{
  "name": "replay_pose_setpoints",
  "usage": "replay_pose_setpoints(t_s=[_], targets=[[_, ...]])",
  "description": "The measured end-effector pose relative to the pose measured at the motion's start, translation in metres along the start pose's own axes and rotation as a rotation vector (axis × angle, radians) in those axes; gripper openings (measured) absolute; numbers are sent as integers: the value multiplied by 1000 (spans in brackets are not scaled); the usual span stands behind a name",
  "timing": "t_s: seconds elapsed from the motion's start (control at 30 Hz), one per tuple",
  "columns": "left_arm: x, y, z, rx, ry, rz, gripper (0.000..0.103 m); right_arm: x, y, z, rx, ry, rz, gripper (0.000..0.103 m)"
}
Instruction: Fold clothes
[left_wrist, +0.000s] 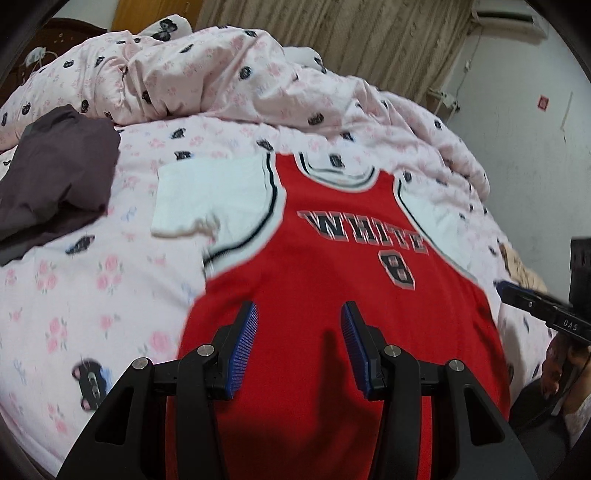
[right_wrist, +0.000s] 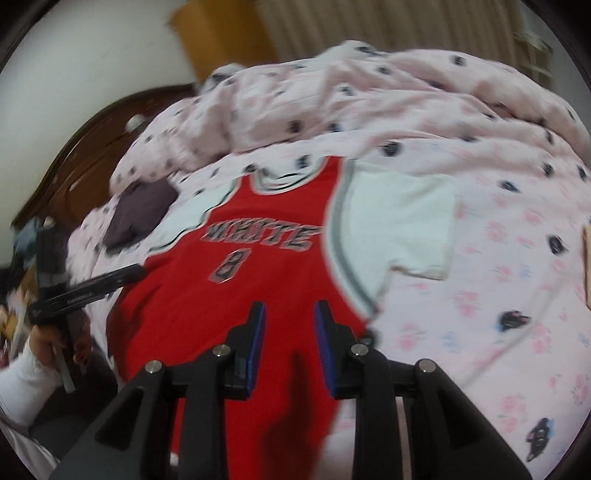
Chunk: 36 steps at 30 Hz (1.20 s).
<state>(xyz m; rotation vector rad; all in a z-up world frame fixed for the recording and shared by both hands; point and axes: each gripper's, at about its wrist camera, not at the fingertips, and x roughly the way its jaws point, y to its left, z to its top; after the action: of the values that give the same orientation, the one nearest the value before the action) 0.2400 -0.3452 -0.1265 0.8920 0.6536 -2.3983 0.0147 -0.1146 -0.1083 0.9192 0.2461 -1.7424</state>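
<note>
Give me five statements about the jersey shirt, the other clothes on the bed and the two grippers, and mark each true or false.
1. The red jersey shirt lies front up, its lettering showing. True.
2. The left gripper clamps the shirt's hem. False: its jaws stand apart with no cloth between them.
3. A dark garment lies on the bed beside the shirt. True.
4. The shirt's sleeves are red. False: the white sleeve spreads out flat.
5. The right gripper holds nothing. True: its pads are apart above the shirt.
</note>
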Motion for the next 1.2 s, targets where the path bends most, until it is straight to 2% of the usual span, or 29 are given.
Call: replay_pose_setpoints(t_s=[0.17, 0.4, 0.63, 0.73, 0.83, 0.9, 1.03, 1.2], targets=[[2, 1, -14, 18, 38, 26, 42, 15, 24, -15, -76, 83, -21, 28], [-10, 13, -38, -43, 70, 9, 42, 30, 30, -49, -37, 268, -103, 31], [-28, 6, -54, 8, 58, 81, 42, 21, 28, -60, 31, 300, -124, 37], [-40, 7, -51, -2, 6, 95, 42, 15, 29, -58, 31, 280, -113, 38], [-48, 14, -29, -33, -65, 77, 42, 7, 30, -53, 32, 228, -77, 38], [-48, 25, -10, -85, -85, 49, 43, 4, 32, -50, 29, 195, -64, 38], [-39, 59, 26, -250, -111, -34, 43, 5, 35, -45, 24, 174, -46, 38], [-5, 103, 49, -442, -74, -80, 43, 11, 34, -46, 22, 185, -48, 38]])
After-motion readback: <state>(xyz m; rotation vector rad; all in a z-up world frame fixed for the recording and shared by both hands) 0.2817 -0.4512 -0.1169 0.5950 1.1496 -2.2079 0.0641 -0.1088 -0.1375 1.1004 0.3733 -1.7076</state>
